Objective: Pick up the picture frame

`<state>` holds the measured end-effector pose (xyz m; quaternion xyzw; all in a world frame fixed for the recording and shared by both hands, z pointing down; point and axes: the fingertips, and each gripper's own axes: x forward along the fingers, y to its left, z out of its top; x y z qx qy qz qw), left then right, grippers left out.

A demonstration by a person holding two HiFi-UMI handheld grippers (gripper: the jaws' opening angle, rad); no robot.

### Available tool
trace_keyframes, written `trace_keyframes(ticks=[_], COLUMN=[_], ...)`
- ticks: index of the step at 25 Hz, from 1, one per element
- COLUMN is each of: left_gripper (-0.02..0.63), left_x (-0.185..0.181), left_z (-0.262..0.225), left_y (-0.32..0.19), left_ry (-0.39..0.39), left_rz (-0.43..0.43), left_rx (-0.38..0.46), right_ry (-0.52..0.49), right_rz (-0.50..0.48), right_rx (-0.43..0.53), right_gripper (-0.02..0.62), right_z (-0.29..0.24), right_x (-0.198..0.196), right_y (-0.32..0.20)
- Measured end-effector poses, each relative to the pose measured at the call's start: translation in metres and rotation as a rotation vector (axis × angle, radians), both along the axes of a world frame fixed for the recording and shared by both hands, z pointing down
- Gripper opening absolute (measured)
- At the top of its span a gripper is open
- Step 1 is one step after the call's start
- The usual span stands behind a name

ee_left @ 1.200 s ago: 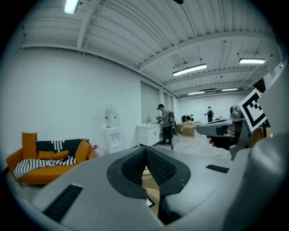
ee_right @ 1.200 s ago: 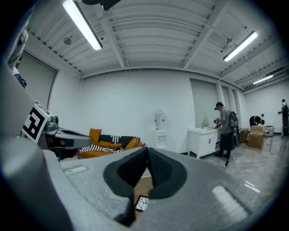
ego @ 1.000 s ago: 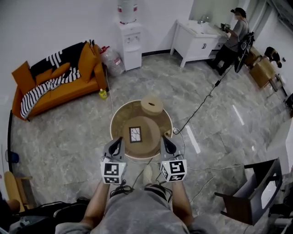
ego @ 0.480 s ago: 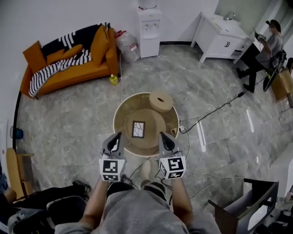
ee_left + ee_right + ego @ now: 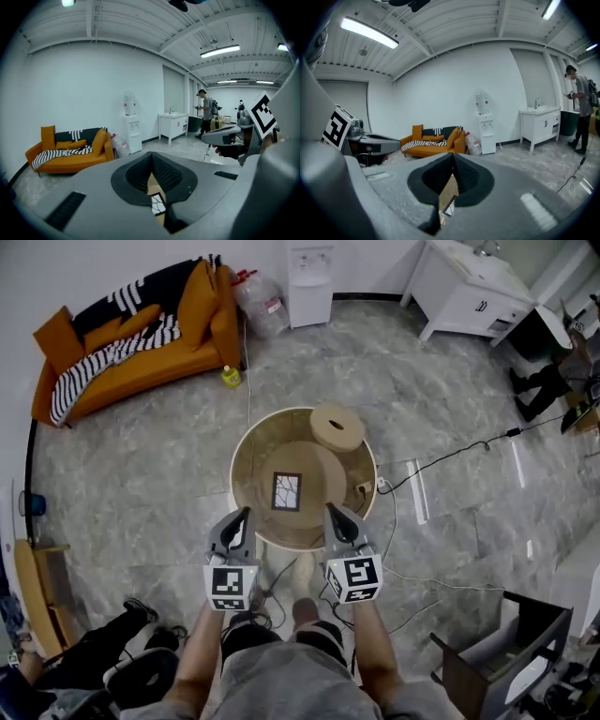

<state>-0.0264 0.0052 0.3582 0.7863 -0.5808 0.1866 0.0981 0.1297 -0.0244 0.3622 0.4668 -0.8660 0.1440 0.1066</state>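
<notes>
**Both grippers lower and nearer the table, jaws shut**

Since a second ago my two tools have come down towards the round wooden table, and the head view has swung with me: the table now sits higher in it, and the orange sofa has slid up towards the top left corner.

My left gripper and my right gripper hang side by side over the near rim of the table, tips pointing at it, one on each side of the picture frame. Neither touches it. The frame lies flat near the middle of the tabletop, dark-edged, with a cracked-line pattern on a pale face.

The right gripper's jaws are pressed together with nothing between them. The left gripper's jaws look the same to me, pads meeting at the tip, though the wide lens bends them, so I say that with some care. Through the notch under each pair of pads I can glimpse the frame ahead.

A round wooden block sits on the far right rim of the table, well apart from the frame.
</notes>
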Motion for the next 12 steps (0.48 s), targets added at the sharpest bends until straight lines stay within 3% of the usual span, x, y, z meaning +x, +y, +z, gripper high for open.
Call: trace_keyframes(ticks=[12], left_gripper=[0.017], left_x=[-0.041], left_z=[0.154], left_y=[-0.061], left_ry=[0.031], left_rz=[0.110], left_rx=[-0.149], right_ry=[0.042], right_rz=[0.100], right_rx=[-0.144], right_gripper=[0.000], right_z=[0.146], right_x=[-0.049], right_y=[-0.048])
